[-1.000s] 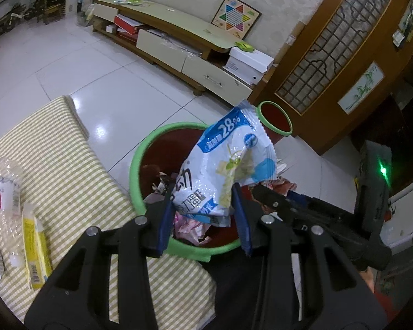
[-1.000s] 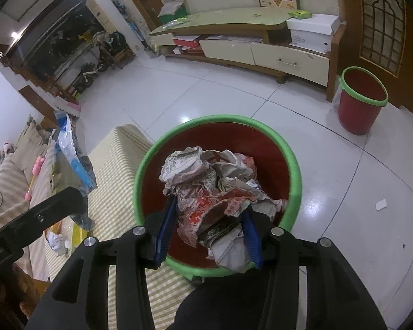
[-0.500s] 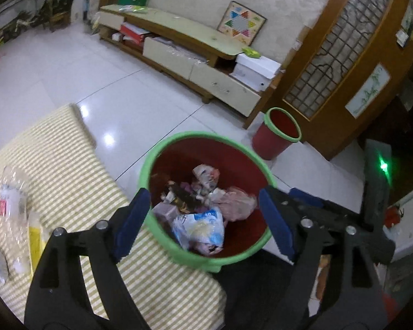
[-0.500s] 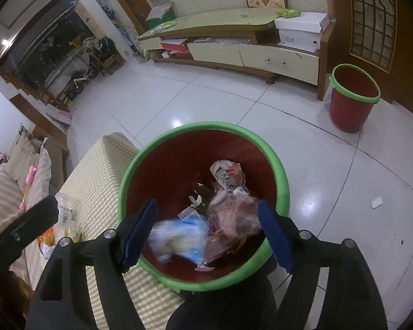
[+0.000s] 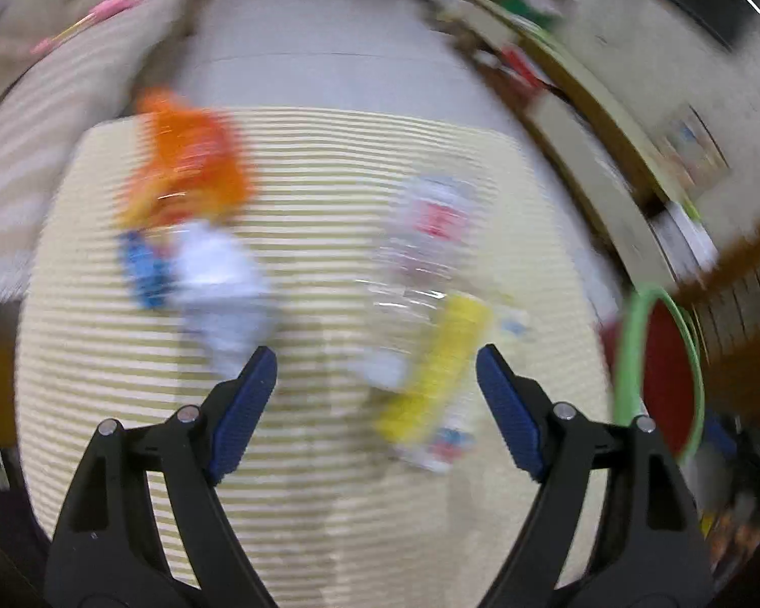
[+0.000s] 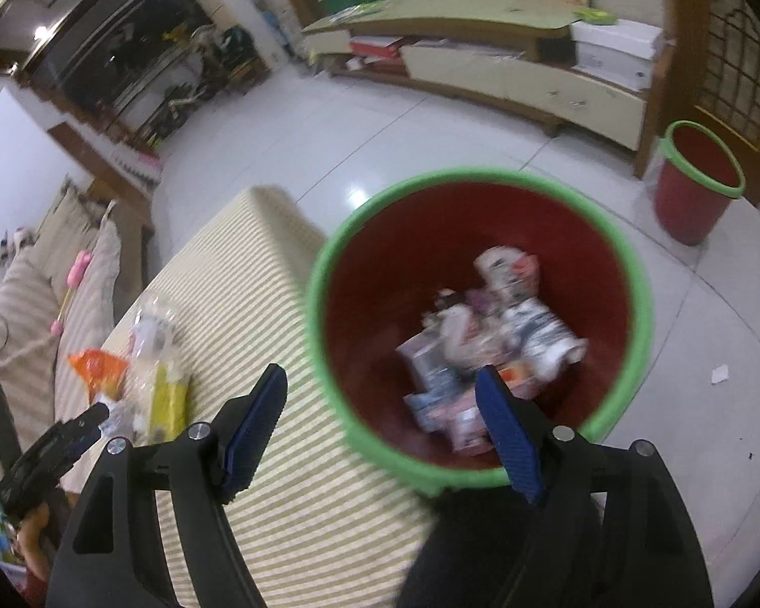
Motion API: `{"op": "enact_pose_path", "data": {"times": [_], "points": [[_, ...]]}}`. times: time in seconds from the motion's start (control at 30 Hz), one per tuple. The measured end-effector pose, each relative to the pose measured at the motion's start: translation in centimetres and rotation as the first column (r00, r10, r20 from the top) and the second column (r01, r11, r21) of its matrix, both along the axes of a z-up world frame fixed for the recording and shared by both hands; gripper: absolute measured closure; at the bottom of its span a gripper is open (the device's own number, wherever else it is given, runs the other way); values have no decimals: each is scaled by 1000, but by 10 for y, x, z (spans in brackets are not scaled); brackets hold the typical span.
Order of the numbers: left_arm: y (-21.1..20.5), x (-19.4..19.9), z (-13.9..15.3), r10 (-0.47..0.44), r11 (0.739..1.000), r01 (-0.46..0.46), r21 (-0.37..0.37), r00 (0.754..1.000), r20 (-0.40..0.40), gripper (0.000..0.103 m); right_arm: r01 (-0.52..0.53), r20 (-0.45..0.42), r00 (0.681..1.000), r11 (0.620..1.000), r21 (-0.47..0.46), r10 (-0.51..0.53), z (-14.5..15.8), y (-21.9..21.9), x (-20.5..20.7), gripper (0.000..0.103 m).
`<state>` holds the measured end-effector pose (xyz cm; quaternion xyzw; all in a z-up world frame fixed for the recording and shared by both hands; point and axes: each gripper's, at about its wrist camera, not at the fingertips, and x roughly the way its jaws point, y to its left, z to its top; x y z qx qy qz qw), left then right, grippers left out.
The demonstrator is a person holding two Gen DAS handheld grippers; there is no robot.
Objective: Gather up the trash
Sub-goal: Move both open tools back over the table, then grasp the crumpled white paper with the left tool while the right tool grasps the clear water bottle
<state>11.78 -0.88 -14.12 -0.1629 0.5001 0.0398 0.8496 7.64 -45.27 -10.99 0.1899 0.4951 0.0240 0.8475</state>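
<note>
A table with a striped yellow and white cloth (image 5: 329,481) fills the middle of the left wrist view. On it lie an orange bag (image 5: 187,172) at the upper left, a white wrapper (image 5: 218,273) below it, a clear bottle (image 5: 430,233) and a yellow packet (image 5: 441,365) at the right.

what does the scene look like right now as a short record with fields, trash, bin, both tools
surface: striped cloth
trash left on it: orange wrapper, white wrapper, clear bottle, yellow pack
bin: red, green rim, beside the cloth, wrappers inside
left tool: open, empty, above the cloth
right tool: open, empty, above the near rim of the bin
</note>
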Motion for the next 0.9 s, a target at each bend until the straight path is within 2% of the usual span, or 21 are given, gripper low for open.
{"op": "enact_pose_path", "data": {"times": [0.07, 0.23, 0.33, 0.37, 0.47, 0.67, 0.8, 0.9], "points": [[24, 6, -10, 52, 998, -52, 26, 998, -25, 25, -41, -11, 999, 999, 8, 41, -1, 23, 3, 27], [44, 25, -32, 77, 997, -76, 26, 994, -74, 25, -133, -13, 991, 991, -4, 133, 6, 73, 3, 27], [51, 33, -42, 92, 995, -89, 36, 991, -98, 37, -183, -20, 983, 983, -10, 183, 8, 97, 5, 27], [53, 35, -43, 94, 995, -90, 42, 991, -97, 44, -195, -22, 981, 981, -12, 195, 9, 102, 7, 27], [61, 32, -41, 85, 996, -83, 28, 993, -76, 53, -248, -25, 969, 969, -17, 248, 10, 125, 11, 27], [73, -9, -33, 65, 996, -68, -61, 997, -47, 54, -332, -26, 943, 943, -24, 331, 2, 168, 37, 26], [64, -51, -19, 10, 999, -12, -48, 1000, -28, 54, -392, -41, 920, 920, -15, 391, -7, 205, 70, 26], [56, -75, -16, -12, 1000, 11, -29, 999, -35, 54, -431, -74, 901, 901, -49, 427, -18, 237, 102, 26]]}}
